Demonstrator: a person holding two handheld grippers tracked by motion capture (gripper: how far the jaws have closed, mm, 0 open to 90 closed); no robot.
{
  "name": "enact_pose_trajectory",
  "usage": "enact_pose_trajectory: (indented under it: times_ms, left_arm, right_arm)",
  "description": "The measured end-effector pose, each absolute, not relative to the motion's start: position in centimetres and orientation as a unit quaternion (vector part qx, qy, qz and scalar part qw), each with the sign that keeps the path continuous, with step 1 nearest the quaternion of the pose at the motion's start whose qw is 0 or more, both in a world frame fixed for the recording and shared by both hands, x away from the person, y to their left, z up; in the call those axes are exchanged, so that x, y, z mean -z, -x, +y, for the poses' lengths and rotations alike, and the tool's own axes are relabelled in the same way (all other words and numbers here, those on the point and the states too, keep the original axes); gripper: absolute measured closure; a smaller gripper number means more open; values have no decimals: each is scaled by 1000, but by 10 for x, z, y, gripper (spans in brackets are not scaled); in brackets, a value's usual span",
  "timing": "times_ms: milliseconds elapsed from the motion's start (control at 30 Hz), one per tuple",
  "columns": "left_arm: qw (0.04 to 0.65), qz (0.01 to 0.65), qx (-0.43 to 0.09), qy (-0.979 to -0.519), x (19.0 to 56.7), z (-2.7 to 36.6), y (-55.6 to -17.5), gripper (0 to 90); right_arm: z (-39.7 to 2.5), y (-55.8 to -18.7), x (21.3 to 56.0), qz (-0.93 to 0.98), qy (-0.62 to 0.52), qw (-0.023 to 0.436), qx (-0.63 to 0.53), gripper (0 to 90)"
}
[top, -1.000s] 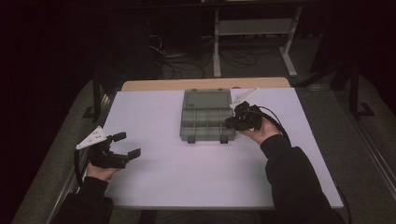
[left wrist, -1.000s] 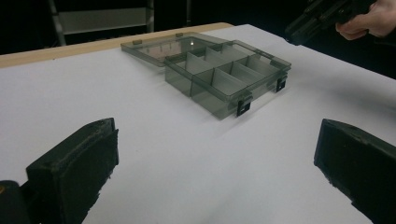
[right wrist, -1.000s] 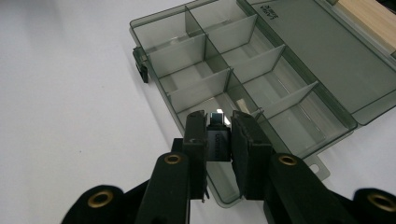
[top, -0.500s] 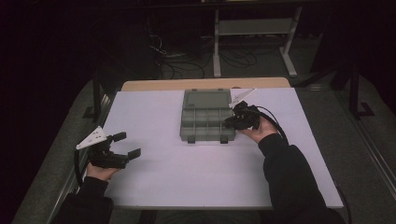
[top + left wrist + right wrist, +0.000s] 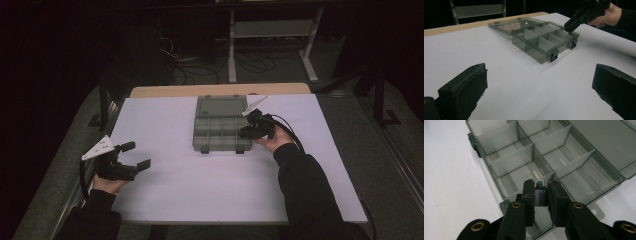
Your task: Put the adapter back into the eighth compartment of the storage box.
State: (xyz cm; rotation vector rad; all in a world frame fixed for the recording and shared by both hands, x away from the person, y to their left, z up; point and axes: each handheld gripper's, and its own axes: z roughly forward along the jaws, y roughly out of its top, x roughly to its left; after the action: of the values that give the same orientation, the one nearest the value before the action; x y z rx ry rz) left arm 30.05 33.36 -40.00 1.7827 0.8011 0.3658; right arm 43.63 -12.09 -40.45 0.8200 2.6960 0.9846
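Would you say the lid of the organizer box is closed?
No, the organizer box has its lid lying open flat behind it, exposing the compartments.

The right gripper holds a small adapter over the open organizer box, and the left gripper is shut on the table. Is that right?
Not quite: the left gripper is open, jaws wide apart with nothing between them, as the left gripper view shows. The rest holds: the right gripper clamps the adapter over the open organizer box.
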Motion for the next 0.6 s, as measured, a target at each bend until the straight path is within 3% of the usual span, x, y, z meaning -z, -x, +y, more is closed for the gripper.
enact_pose_trajectory:
  times_ms: [367, 600]
  left_arm:
    - [545, 338, -154, -752, 400, 333, -300, 0]
    - [545, 337, -153, -752, 400, 333, -300, 0]
  right_arm:
    - [-122, -441, 410, 900, -284, 79, -322, 738]
    - [-125, -438, 405, 895, -290, 86, -327, 629]
